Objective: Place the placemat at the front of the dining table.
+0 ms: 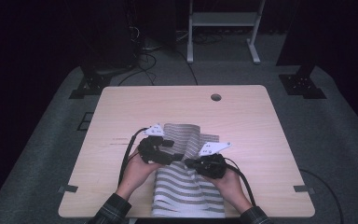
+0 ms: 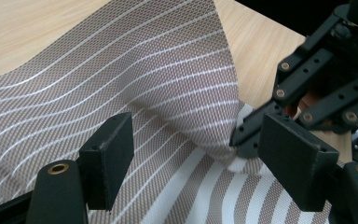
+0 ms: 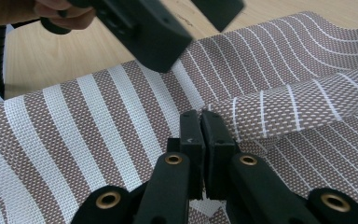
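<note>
**Two grippers meet over a striped mat on a pale wooden table**

In a dark room with grey carpet, cables and a white metal stand at the back, a light wooden table (image 1: 121,112) with a round cable hole (image 1: 216,97) carries a single thing: a woven striped mat (image 1: 186,186), lying from the table's middle to its near edge, between the person's two forearms. The cloth is brown-grey and white. Its near part shows broad bands, while the far part, seemingly the other face turned over, shows thin white lines on a darker ground. A raised fold runs across the middle, where the two patterns meet.

The right gripper (image 3: 200,126) has its jaws pressed together on that fold, a thin edge of the mat pinched between the pads. The left gripper (image 2: 196,154) hangs just above the cloth with its jaws wide apart and nothing between them; the folded corner lies in the gap, close to the right gripper's tips.

The mat looks light and flexible but with some body: the coarse open weave holds a smooth curve where lifted instead of collapsing, so it should bend and roll without creasing sharply. Its textured surface ought to grip well between pads and seems in no way fragile. An edge or the folded corner is the likeliest place to take hold, since the flat middle offers nothing to pinch. Whether it is one layer or two at the fold is hard to tell.
</note>
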`<action>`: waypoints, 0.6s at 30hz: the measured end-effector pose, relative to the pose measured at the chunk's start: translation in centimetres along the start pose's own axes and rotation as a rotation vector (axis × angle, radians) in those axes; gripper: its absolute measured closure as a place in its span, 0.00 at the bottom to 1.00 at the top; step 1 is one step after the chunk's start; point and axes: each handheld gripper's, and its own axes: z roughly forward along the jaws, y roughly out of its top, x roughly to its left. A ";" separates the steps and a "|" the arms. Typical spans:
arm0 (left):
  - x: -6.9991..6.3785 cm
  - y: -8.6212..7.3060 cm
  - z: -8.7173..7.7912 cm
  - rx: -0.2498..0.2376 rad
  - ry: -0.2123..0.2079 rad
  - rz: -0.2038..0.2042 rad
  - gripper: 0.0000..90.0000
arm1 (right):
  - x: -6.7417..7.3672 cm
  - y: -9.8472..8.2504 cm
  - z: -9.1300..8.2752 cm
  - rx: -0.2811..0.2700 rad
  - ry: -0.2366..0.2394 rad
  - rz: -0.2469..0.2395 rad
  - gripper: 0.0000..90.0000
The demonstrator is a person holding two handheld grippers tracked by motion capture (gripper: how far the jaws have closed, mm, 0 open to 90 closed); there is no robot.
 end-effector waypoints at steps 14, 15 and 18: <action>0.3 2.9 3.9 0.021 -0.036 0.042 0.29 | 0.3 0.0 0.3 0.006 -0.001 -0.018 0.98; 0.3 2.9 4.1 0.027 -0.032 0.044 0.29 | 0.3 0.0 0.3 0.006 -0.001 -0.018 0.98; 0.5 3.0 4.8 0.030 -0.034 0.039 0.28 | 0.3 0.0 0.2 0.006 -0.002 -0.014 0.98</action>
